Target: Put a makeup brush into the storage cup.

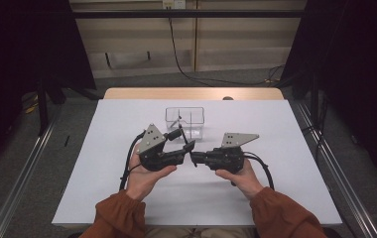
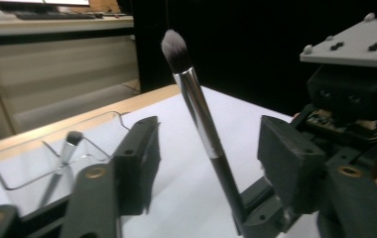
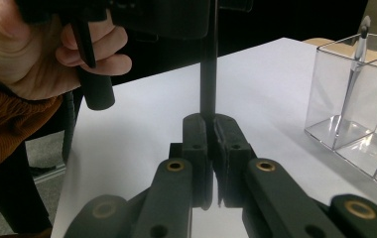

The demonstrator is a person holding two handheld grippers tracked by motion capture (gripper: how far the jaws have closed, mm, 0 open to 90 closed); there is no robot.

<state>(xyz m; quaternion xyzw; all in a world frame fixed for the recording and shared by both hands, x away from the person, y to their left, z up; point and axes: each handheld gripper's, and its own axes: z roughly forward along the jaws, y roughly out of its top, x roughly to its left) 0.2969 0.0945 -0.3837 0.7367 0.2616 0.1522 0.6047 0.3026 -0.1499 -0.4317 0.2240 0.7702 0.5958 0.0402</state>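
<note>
A makeup brush with a silver ferrule, black handle and grey-tipped bristles stands upright. My right gripper is shut on the lower end of its black handle. In the left gripper view the brush rises between the two jaws of my left gripper, with a gap on either side, so that gripper is open around it. In the high view both grippers meet at mid-table, the left gripper facing the right gripper. A second brush leans inside a clear divided organizer.
The clear organizer stands just beyond the grippers on the white table. The table's wooden far edge lies behind it. Dark curtains hang at both sides, and a cable runs across the floor behind.
</note>
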